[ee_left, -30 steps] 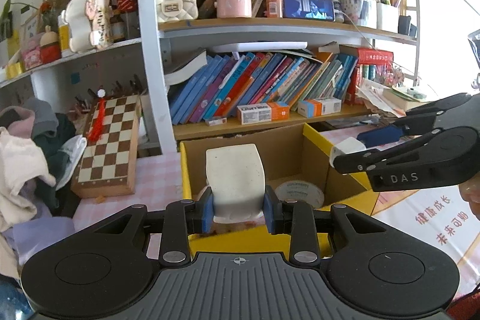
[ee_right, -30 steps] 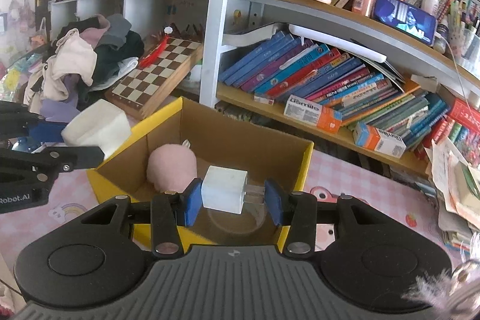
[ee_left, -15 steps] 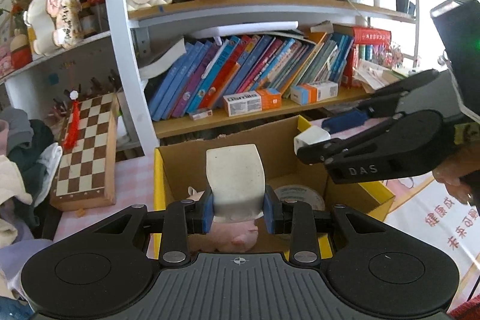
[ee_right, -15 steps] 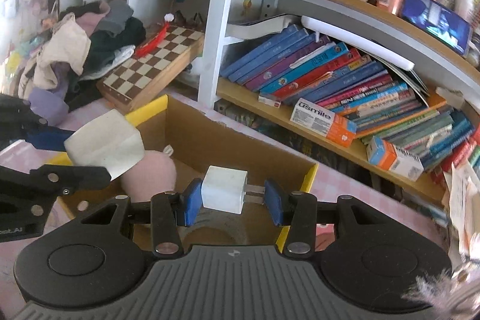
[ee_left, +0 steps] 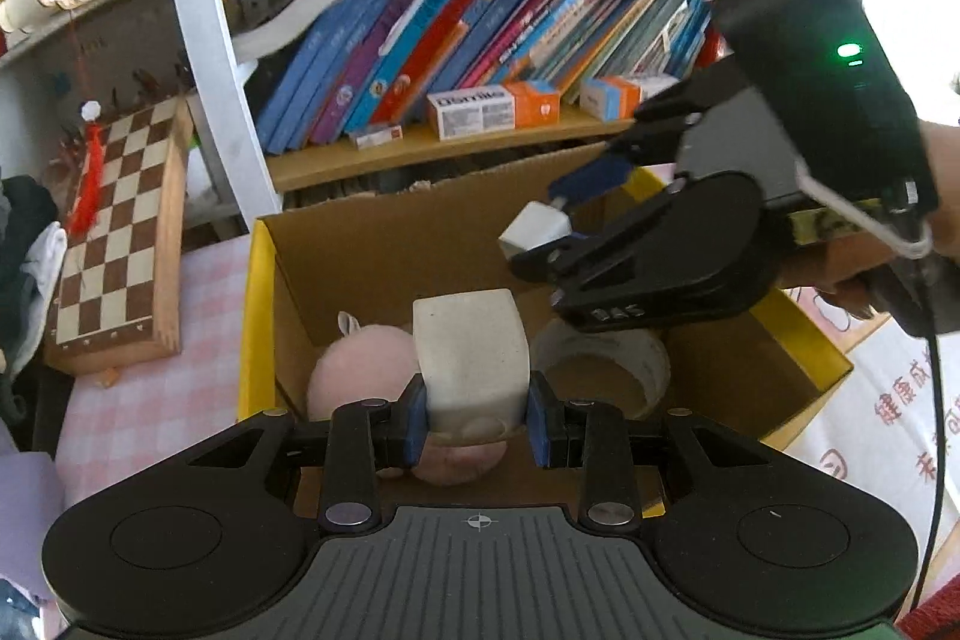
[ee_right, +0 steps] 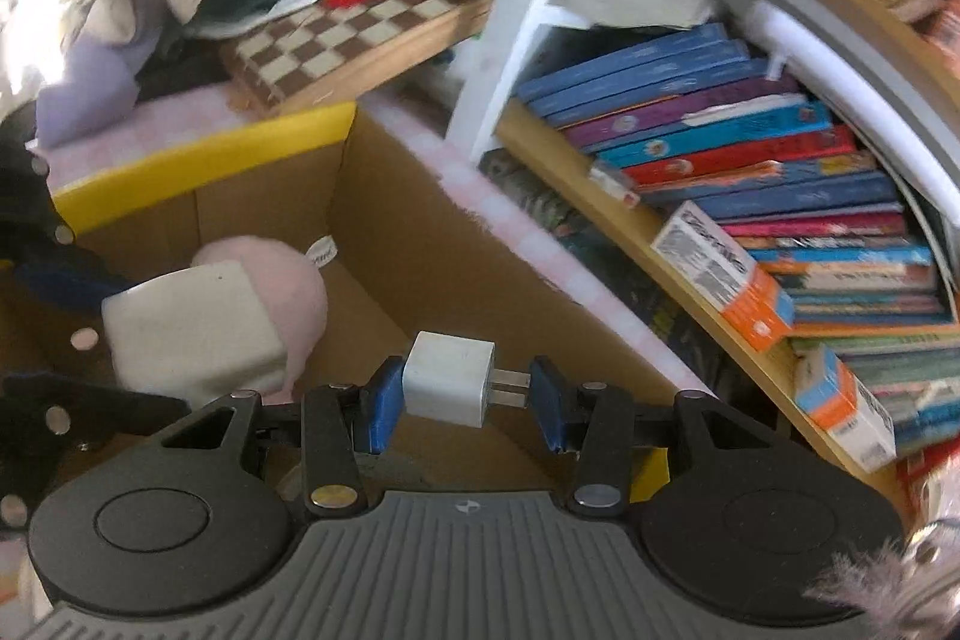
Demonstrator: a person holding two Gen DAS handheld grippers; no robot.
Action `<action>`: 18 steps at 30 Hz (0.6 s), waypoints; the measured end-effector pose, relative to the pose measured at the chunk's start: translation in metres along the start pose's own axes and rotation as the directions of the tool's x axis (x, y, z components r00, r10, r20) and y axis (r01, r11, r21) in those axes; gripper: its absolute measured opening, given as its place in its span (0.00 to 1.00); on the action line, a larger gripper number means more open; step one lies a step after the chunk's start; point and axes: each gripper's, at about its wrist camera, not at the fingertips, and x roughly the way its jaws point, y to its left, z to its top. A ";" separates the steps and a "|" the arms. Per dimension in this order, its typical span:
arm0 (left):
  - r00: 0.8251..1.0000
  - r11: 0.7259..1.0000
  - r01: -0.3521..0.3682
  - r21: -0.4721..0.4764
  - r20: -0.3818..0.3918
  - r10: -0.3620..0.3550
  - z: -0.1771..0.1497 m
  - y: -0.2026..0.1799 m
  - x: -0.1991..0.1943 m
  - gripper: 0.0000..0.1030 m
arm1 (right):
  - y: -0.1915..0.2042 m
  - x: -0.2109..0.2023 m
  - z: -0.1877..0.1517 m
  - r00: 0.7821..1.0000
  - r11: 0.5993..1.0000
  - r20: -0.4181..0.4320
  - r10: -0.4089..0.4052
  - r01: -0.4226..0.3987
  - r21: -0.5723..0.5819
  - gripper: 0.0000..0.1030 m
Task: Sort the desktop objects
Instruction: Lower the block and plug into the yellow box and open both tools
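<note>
Charger (ee_right: 450, 379) clamped in right gripper (ee_right: 459, 403); left gripper (ee_left: 477, 421) grips white block (ee_left: 471, 361), over box (ee_left: 252, 316).

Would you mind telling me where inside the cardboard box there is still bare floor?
In the cardboard box, bare floor shows along the back wall and in the right corner, beyond the tape roll. The front is crowded: pink plush beside the roll.

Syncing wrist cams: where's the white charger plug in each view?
Left wrist: white charger plug right of centre, over the cardboard box, held in the right gripper.
Right wrist: bottom centre, between the gripper's blue pads.
Shared landmark: pink plush toy inside the box.
</note>
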 end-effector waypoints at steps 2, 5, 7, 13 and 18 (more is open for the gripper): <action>1.000 1.000 -0.005 0.011 -0.005 0.005 0.004 -0.001 0.004 0.30 | 0.002 0.010 0.003 1.000 0.999 -0.014 0.015 -0.015 -0.040 0.41; 1.000 0.999 -0.025 0.044 -0.003 0.026 0.011 -0.002 0.010 0.30 | 0.002 0.022 0.008 0.999 0.996 -0.037 0.019 -0.022 -0.081 0.41; 0.999 0.997 -0.038 0.061 0.003 0.038 0.015 -0.001 0.014 0.30 | 0.000 0.028 0.010 0.998 0.995 -0.057 0.028 -0.034 -0.093 0.41; 0.995 0.988 -0.097 0.121 -0.007 0.099 0.030 0.004 0.037 0.30 | 0.000 0.042 0.012 0.992 0.990 -0.114 0.060 -0.074 -0.120 0.42; 0.993 0.986 -0.093 0.137 -0.061 0.102 0.036 0.010 0.059 0.30 | 0.001 0.049 0.011 0.987 0.988 -0.144 0.072 -0.090 -0.124 0.42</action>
